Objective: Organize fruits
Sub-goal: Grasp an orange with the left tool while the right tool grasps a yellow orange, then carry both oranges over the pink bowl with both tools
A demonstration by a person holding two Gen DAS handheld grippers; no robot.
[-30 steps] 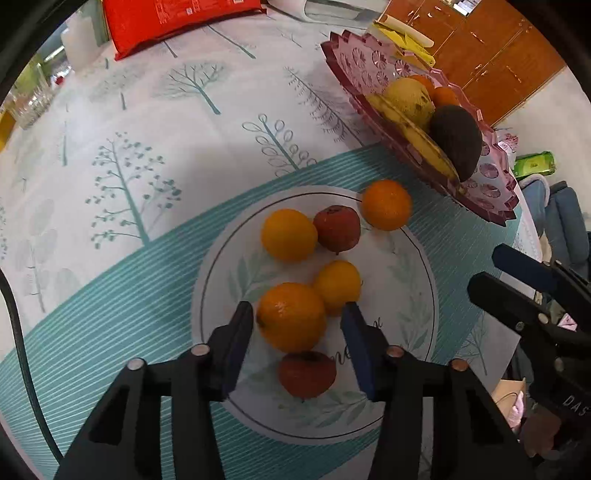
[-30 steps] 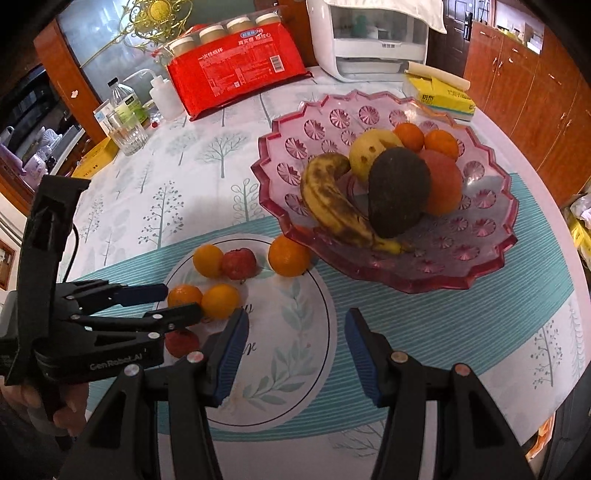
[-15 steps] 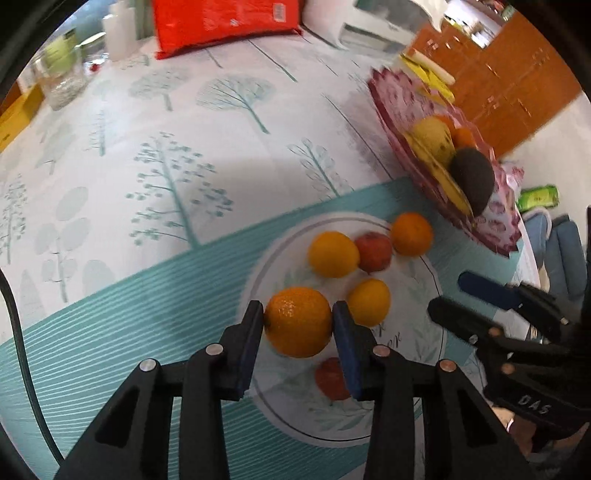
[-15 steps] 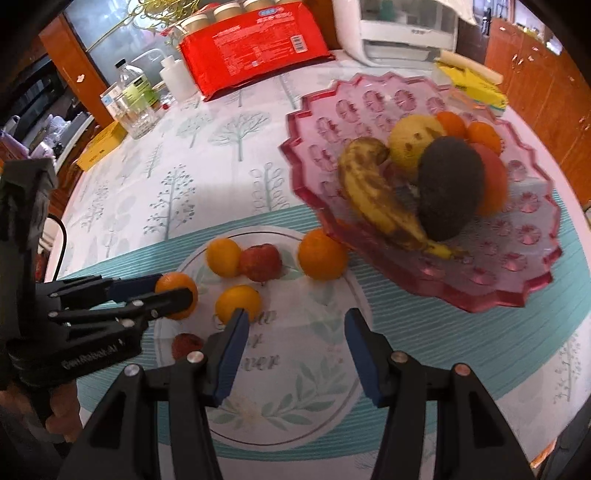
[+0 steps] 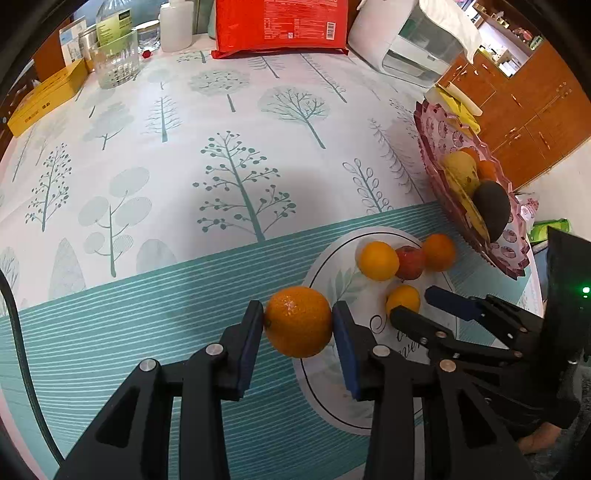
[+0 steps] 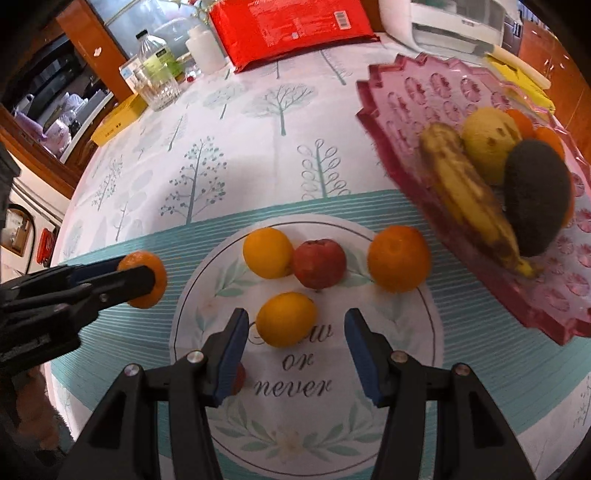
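My left gripper is shut on an orange and holds it above the tablecloth, left of the printed white circle. It also shows in the right wrist view. My right gripper is open, its jaws on either side of a small yellow-orange fruit. Another yellow-orange fruit, a red apple and an orange lie beyond it. A small red fruit is partly hidden by my right gripper's left finger.
A pink glass bowl at the right holds a banana, an avocado and several round fruits. A red bag, a glass, bottles, a yellow box and a white appliance stand at the far edge.
My left gripper closed on the orange, lifted it and carried it left off the printed circle. My right gripper moved in low towards the small yellow-orange fruit.
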